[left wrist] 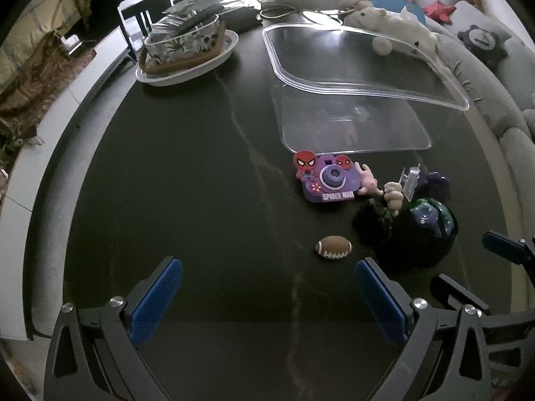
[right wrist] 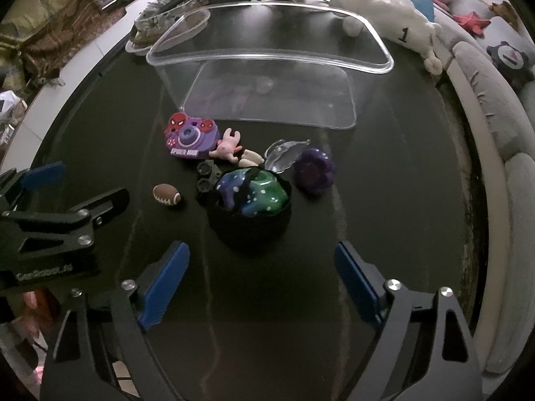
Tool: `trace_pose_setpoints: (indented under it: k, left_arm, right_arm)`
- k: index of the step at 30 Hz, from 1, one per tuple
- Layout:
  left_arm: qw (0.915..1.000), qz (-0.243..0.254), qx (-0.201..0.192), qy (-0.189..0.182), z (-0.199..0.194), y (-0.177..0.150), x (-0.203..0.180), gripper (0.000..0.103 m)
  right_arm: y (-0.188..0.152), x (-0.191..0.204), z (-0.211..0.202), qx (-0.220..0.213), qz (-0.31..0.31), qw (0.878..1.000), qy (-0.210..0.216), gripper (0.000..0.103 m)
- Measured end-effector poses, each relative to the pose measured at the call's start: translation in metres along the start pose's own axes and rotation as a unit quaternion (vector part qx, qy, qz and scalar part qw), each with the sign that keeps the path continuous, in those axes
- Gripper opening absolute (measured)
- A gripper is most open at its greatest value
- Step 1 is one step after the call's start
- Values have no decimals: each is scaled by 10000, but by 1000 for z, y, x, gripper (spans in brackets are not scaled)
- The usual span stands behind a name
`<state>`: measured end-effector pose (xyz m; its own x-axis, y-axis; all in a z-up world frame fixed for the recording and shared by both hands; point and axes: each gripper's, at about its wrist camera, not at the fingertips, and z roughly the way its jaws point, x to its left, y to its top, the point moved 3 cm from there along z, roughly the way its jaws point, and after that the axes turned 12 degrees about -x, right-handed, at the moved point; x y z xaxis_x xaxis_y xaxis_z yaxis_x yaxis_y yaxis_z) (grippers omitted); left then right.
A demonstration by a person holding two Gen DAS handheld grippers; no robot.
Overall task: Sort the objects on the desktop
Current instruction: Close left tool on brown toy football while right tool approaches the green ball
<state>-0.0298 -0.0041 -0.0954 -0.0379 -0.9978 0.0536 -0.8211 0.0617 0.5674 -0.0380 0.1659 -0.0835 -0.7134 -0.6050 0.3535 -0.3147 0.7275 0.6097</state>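
Toys lie in one loose cluster on the dark table (right wrist: 384,180), just in front of the clear bin (right wrist: 267,56), which appears empty and is judged to be their destination.

Fingers: on the right gripper (right wrist: 260,284) the blue pads (right wrist: 167,284) are spread wide with nothing between them; they are aimed down toward the dark pouch (right wrist: 249,230). On the left gripper (left wrist: 267,297) the pads are likewise spread and empty, and the small football (left wrist: 333,247) lies just ahead of the right-hand pad. This aiming suggests one target per gripper, but no contact has been made.

Outward, the cluster is counted as follows:
- one football, set slightly apart at the left edge of the group;
- one pouch, holding one blue-and-green spotted toy (right wrist: 257,193);
- one dark wheeled toy (right wrist: 206,175), touching the pouch;
- one purple camera toy (right wrist: 192,137), nearest the bin;
- one pink figure (right wrist: 227,147), against the camera toy;
- one small cream piece (right wrist: 250,158);
- one clear leaf-shaped piece (right wrist: 284,157);
- one purple flower-shaped toy (right wrist: 314,170).

Behind the bin, one white plush (right wrist: 391,20) and one patterned basket on a plate (left wrist: 187,46) are seen.
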Motion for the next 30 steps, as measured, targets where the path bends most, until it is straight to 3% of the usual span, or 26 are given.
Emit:
trace_pose_setpoints:
  k: [7,9,13,16,26,30]
  left_arm:
    - [9997,-4,192,-139,15,-5,-3,92]
    - [9993,-18,271,-266,18,-6,-5,82]
    - [9991,59,320,-289,24,-8,-9,79]
    - [9988,103,307,-381,23,-7,-11,68]
    - [9981,290,202,-508,31,4,-18,67]
    - [9969,251,361,-650,41,3,-21,65]
  right_arm:
    - [-3,1,4,-8,-101,9999,-14,82]
    - [-3,0,3,-7,-127,9999,-3,81]
    - [-3,0,7,45,-158,9999,40,80]
    - [-4,0,11,83,-141,9998,61,77]
    - [-5,-6,23,167,-57,9997,138,75]
    - [-3,-6,25,195,-43,9996,207,72]
